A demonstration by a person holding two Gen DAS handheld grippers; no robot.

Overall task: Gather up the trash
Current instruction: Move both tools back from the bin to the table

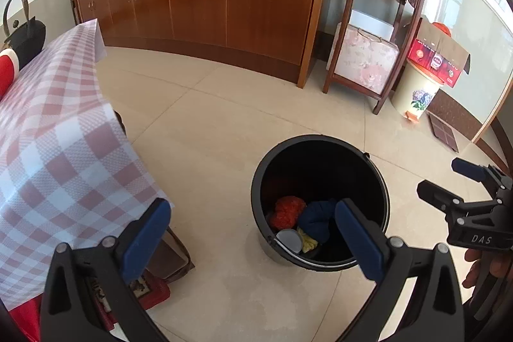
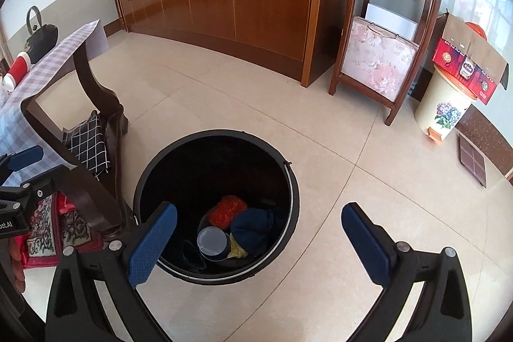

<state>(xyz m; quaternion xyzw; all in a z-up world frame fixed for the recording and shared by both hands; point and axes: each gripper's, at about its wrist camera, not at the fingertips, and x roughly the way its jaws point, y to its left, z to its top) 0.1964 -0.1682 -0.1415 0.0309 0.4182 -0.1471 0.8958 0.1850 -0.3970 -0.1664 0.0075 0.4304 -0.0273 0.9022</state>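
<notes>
Trash sits at the bottom of the black bucket (image 2: 166,169) on the tiled floor (image 2: 352,213): an orange crumpled bag (image 2: 226,209), a dark blue cloth (image 2: 251,228), a grey cup (image 2: 211,242) lying on its side and a yellow scrap (image 2: 237,250) tucked beside it. Everything lies loose in a heap, which reads like items dropped in from above. And look at the left gripper (image 1: 253,233): spread wide, nothing between its blue pads, tilted steeply down with one finger (image 1: 359,236) showing over the bucket's mouth. Right gripper (image 2: 259,241) the same story, wide apart and empty, angled down over the near rim, one pad (image 2: 152,246) overlapping the rim in that view. Both hover above the bucket, side by side; the right one shows at the edge of the left camera (image 1: 461,197). Just left of the bucket stands the worktop (image 1: 64,124) with its pink checked cloth. Judging by the empty grippers, this drop looks finished, and more litter may need fetching.
</notes>
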